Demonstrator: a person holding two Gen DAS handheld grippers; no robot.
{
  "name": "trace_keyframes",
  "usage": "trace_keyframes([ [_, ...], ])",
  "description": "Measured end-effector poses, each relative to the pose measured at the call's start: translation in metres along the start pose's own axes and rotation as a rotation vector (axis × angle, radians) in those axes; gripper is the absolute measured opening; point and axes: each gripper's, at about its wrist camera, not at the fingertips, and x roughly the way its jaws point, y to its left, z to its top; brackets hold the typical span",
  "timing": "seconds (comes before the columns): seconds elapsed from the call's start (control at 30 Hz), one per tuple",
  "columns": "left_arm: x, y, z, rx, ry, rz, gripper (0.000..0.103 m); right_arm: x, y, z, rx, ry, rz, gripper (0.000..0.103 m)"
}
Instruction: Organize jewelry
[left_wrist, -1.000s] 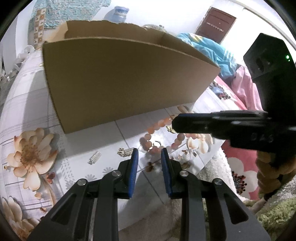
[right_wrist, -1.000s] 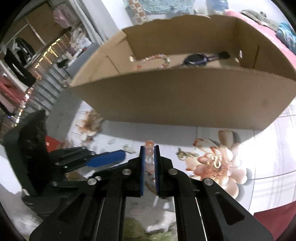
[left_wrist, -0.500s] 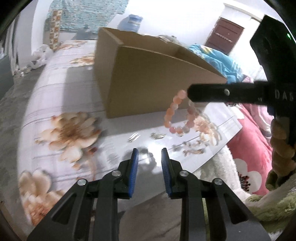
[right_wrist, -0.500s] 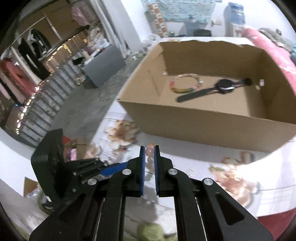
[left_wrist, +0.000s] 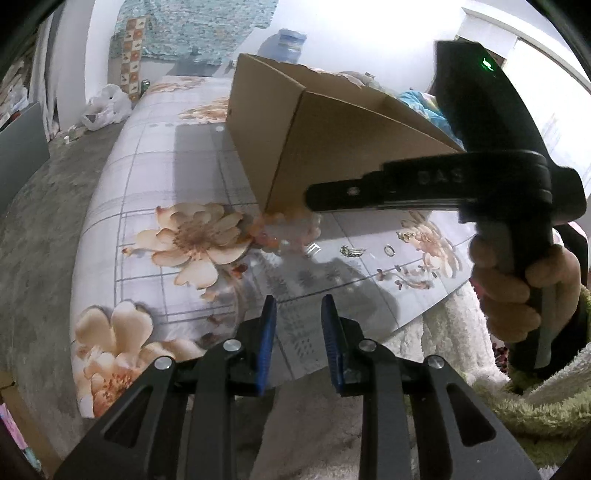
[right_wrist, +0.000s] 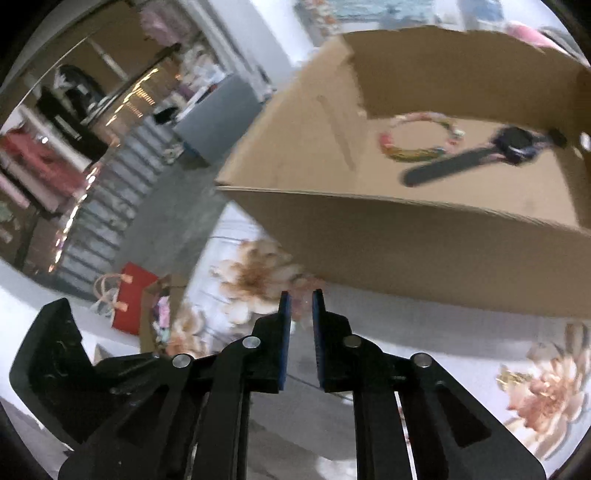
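Note:
A peach bead bracelet (left_wrist: 286, 230) shows blurred just under the tip of my right gripper (left_wrist: 312, 194), beside the near corner of the cardboard box (left_wrist: 332, 147). In the right wrist view my right gripper (right_wrist: 300, 295) has a wider gap between its blue pads, with the blurred bracelet (right_wrist: 301, 302) between and below them, so its hold is unclear. Inside the box (right_wrist: 406, 236) lie a multicolour bracelet (right_wrist: 417, 138) and a black watch (right_wrist: 513, 146). My left gripper (left_wrist: 298, 306) is open and empty, low over the table's near edge.
Small silver pieces (left_wrist: 352, 251) and a ring (left_wrist: 389, 250) lie on the floral tablecloth (left_wrist: 166, 177). A gold piece (right_wrist: 511, 376) lies on a printed flower at right. A red bag (right_wrist: 133, 299) stands on the floor.
My right gripper has swung left past the box's corner and its pads have spread. The bracelet now blurs below its tip, seemingly dropping toward the cloth. My left gripper pulled back a little.

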Motion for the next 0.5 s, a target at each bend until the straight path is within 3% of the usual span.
trace_keyframes([
  [0.17, 0.015, -0.008, 0.009, 0.030, 0.012, -0.022, 0.024, -0.029, -0.025, -0.012, 0.034, -0.047, -0.060, 0.025],
  [0.37, 0.035, -0.019, 0.021, 0.086, 0.043, -0.014, 0.024, -0.031, -0.042, -0.038, 0.059, 0.005, -0.090, 0.025],
  [0.5, 0.049, -0.018, 0.027, 0.066, 0.071, 0.001, 0.024, -0.030, -0.044, -0.043, 0.075, 0.015, -0.075, 0.025],
])
